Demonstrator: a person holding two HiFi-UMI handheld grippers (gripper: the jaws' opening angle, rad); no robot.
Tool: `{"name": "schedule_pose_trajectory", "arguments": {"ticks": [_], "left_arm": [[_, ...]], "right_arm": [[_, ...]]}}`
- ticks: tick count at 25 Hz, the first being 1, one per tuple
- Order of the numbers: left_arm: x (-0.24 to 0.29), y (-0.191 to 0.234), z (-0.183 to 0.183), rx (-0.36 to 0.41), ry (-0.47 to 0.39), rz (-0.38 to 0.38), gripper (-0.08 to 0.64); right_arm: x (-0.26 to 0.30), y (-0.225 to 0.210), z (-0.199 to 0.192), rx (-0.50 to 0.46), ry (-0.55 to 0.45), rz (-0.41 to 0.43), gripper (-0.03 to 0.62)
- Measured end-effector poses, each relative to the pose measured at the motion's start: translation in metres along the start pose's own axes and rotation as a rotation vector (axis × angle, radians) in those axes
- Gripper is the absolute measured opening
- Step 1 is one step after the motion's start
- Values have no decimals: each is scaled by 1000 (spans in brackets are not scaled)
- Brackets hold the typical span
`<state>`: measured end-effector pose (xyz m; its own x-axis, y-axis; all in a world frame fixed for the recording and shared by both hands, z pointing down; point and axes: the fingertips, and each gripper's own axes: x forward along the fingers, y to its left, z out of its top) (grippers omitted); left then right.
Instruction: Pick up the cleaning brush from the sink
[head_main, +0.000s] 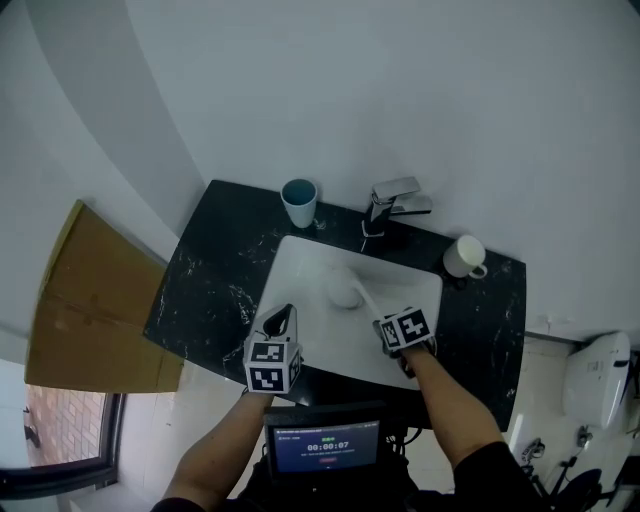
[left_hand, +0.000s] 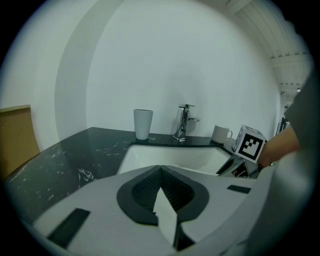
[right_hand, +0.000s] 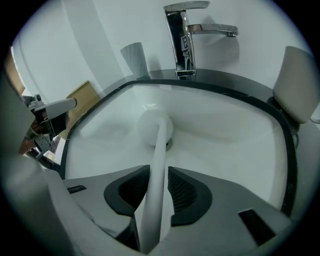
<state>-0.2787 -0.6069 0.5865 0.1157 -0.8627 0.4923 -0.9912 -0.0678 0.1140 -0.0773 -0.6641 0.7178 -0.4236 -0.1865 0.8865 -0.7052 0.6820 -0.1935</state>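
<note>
A white cleaning brush (head_main: 347, 292) lies in the white sink (head_main: 300, 255), its round head (right_hand: 155, 128) over the drain and its long handle running back toward me. My right gripper (head_main: 381, 323) reaches down into the basin. The handle (right_hand: 157, 175) passes between its dark pads (right_hand: 182, 187). The left pad is at the handle and a thin gap shows on the right, so the jaws (right_hand: 159, 172) stand open around it. My left gripper (head_main: 283, 314) hovers over the sink's near left edge. It is shut with nothing in it, pads meeting at the tip (left_hand: 160, 169).
A chrome faucet (head_main: 396, 199) stands behind the basin, with a pale blue cup (head_main: 299, 202) to its left and a white mug (head_main: 464, 256) to its right on the black marble counter (head_main: 210, 270). Cardboard (head_main: 90, 300) leans at the left. A small screen (head_main: 322, 440) sits below.
</note>
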Motion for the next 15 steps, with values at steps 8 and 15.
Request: {"name": "schedule_pose_trajectory", "arguments": {"ticks": [8,15], "left_arm": [[12,-1,-5,-32,-6,-32,11],[3,-6,7,-21,-29,-42,11]], "right_arm": [[8,-2,4,17,23,-23,66],[-7,4,7,-14,-19,10,64]]}}
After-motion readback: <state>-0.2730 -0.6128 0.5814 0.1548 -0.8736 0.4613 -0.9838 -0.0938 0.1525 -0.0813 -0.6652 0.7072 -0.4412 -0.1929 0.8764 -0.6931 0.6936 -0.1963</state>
